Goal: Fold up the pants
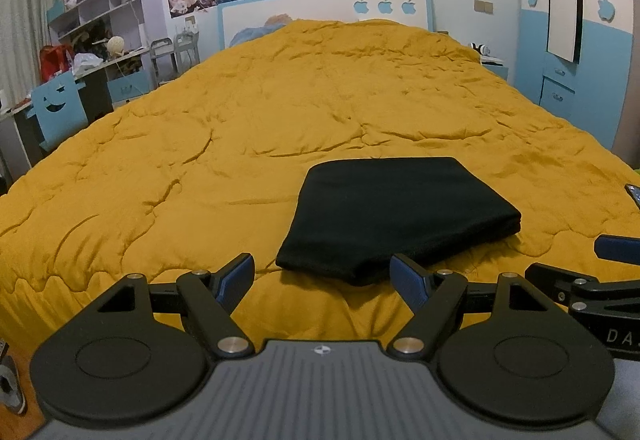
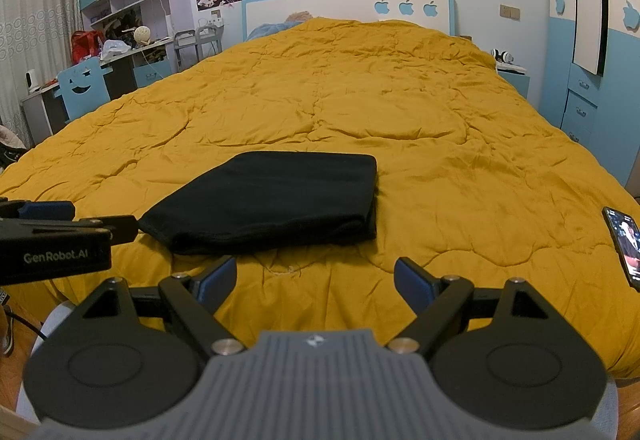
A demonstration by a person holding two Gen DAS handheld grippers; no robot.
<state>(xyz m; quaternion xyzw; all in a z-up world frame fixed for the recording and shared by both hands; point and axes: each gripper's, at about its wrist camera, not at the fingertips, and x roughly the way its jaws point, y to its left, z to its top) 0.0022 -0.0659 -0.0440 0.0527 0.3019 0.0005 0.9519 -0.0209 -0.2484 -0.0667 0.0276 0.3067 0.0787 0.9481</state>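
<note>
At the bottom of the left wrist view, the left gripper (image 1: 322, 276) has its jaws spread wide with nothing between them, poised above the near edge of the bed. Its grey body is cut off by the lower frame edge. The right gripper (image 2: 315, 276) fills the bottom of the right wrist view the same way, jaws released and empty, its body also cropped. Each tool intrudes partly into the other's view at the frame edge, and most of it is out of sight there.

A phone (image 2: 624, 246) lies on the cover at the right edge of the right wrist view, partly cut off; what its lit screen shows is too small to make out.

Just beyond the fingertips, in the lower middle of both views, lie the black pants (image 1: 394, 218), folded into a compact, flat, roughly rectangular stack on the mustard-yellow quilt (image 1: 280, 112). Layered edges show along the near side and at one corner. The fabric is so dark that seams, waistband and pockets cannot be made out. Neither gripper touches them.

The wrinkled quilt runs to a white and blue headboard (image 2: 348, 6) in the upper middle. A cluttered desk and shelves (image 2: 120, 0) stand at upper left, their contents hard to identify. A blue wardrobe (image 2: 592, 40) is cropped at upper right.
</note>
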